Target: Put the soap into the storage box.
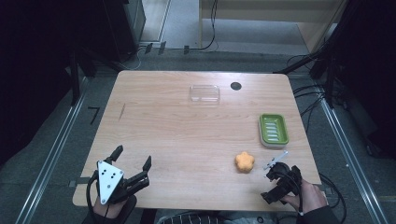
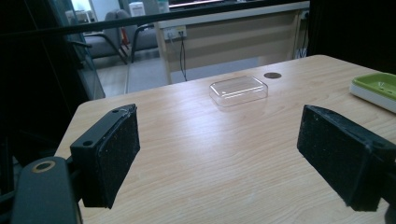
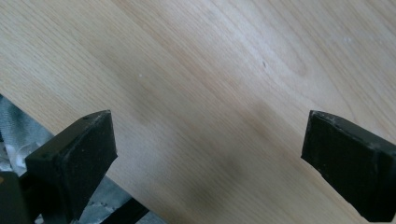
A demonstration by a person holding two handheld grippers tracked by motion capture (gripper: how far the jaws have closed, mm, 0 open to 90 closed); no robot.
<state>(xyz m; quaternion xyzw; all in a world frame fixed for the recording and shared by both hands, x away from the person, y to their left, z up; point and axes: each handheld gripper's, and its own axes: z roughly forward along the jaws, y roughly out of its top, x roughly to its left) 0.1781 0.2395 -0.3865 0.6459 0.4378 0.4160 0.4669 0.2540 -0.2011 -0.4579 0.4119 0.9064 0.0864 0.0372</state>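
Observation:
My left gripper (image 1: 133, 157) rests at the table's front left corner, open, with nothing between its jaws. In the left gripper view the left gripper (image 2: 219, 156) faces a clear plastic box (image 2: 238, 90) across bare wood. My right gripper (image 1: 279, 181) is held at the front right corner, tilted down toward the table top. In the right gripper view the right gripper (image 3: 208, 154) stands open over bare wood near the table's edge. An orange flower-shaped object (image 1: 244, 161) lies just left of the right gripper, apart from it.
A green ribbed soap dish (image 1: 273, 129) sits at the right edge, its corner visible as the green dish (image 2: 376, 87). The clear box (image 1: 204, 93) and a dark round disc (image 1: 236, 86) lie at the far side. Grey cloth (image 3: 18, 130) shows below the table's front edge.

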